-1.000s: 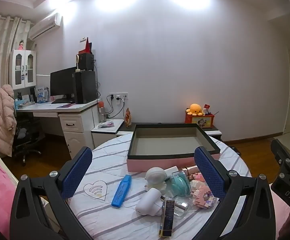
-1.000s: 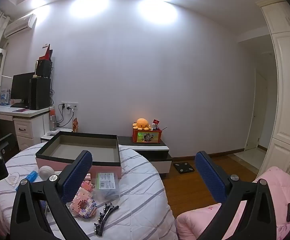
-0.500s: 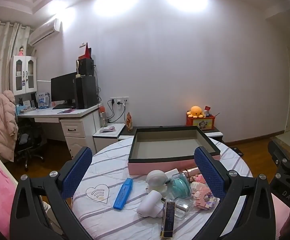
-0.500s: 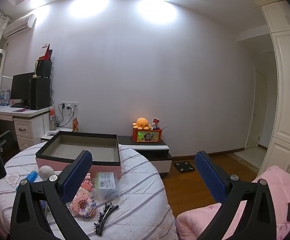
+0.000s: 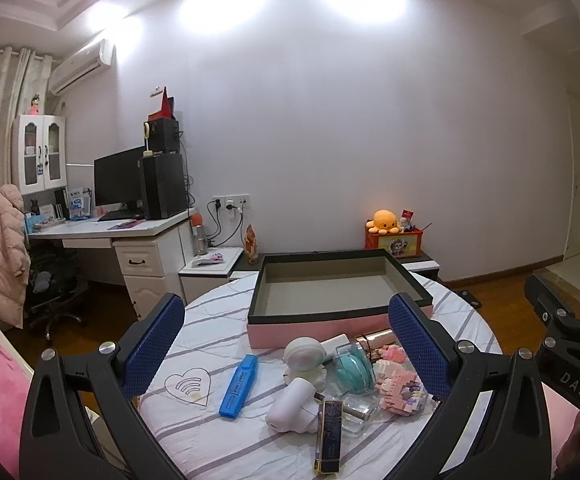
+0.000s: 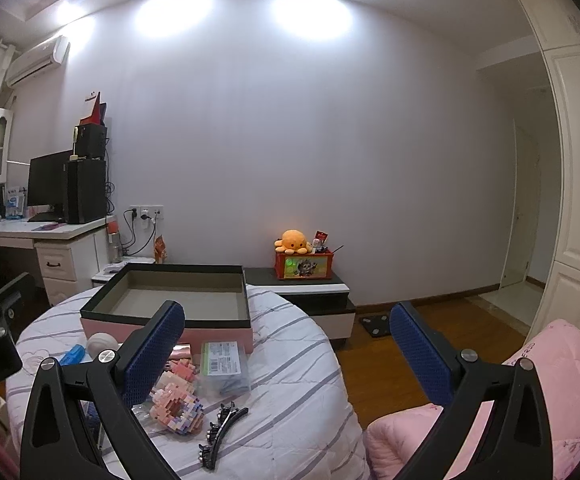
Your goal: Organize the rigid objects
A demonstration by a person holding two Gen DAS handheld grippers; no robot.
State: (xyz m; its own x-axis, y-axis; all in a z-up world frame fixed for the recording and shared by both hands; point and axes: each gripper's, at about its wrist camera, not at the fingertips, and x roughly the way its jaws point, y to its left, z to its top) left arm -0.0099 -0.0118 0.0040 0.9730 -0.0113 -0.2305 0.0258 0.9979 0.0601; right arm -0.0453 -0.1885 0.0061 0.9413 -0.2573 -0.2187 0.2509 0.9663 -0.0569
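An empty pink box with a black rim (image 5: 338, 316) (image 6: 162, 326) stands at the far side of a round striped table (image 5: 210, 432). In front of it lie a blue highlighter (image 5: 239, 385), a white round gadget (image 5: 304, 358), a white bottle (image 5: 294, 406), a teal case (image 5: 354, 368), a dark gold-edged tube (image 5: 330, 436) and a pink brick model (image 5: 404, 390) (image 6: 176, 402). A clear packet (image 6: 224, 364) and a black hair clip (image 6: 222, 430) lie toward the right. My left gripper (image 5: 286, 346) hovers open above the pile. My right gripper (image 6: 286, 350) is open over the table's right edge.
A white desk (image 5: 118, 236) with a monitor and an office chair stand at the left. A low cabinet (image 6: 302, 292) holding a red box and an orange plush sits behind the table. Pink bedding (image 6: 530, 408) lies at the right, wooden floor beyond.
The left wrist view has drifted slightly; the table and its objects sit a little lower and further right in frame. The right gripper has barely moved. Both stay open.
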